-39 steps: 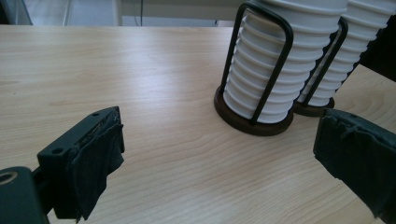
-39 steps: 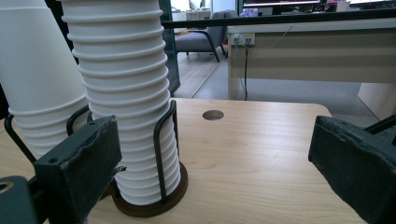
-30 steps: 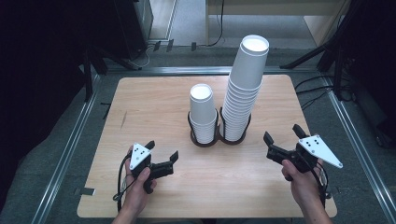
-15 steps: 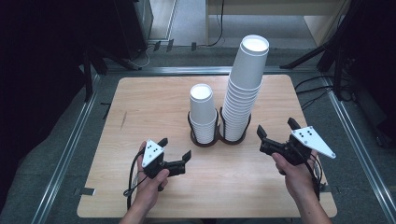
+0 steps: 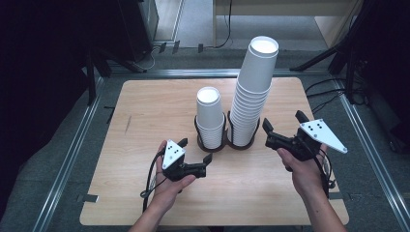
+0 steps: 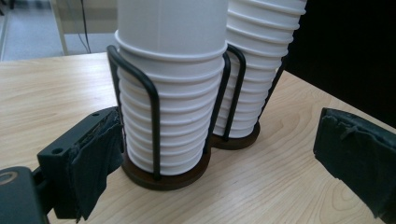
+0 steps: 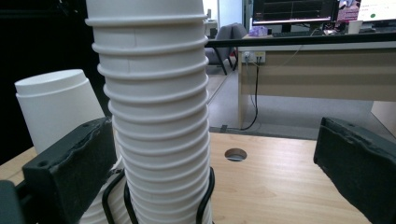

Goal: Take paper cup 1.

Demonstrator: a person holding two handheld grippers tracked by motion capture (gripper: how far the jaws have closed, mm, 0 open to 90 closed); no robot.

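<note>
Two stacks of upturned white paper cups stand side by side in a black wire holder (image 6: pixel 154 107) on dark round bases. The short stack (image 5: pixel 210 116) is on the left and the tall stack (image 5: pixel 252 87) on the right. My left gripper (image 5: pixel 195 150) is open just in front of the short stack (image 6: pixel 170 93), its jaws spread wide with nothing between them. My right gripper (image 5: pixel 284 121) is open to the right of the tall stack (image 7: pixel 159 116), which stands close before its left jaw, with the short stack (image 7: pixel 56 112) behind. Neither gripper touches a cup.
The wooden table (image 5: pixel 145 111) has metal rails (image 5: pixel 72 159) along its sides and a small round hole (image 7: pixel 236 154) near the far right. Cables lie on the floor beyond. A desk (image 7: pixel 317 70) with monitors stands farther off.
My left gripper has moved right and forward up to the short stack. My right gripper has shifted left toward the tall stack. Both stayed open.
</note>
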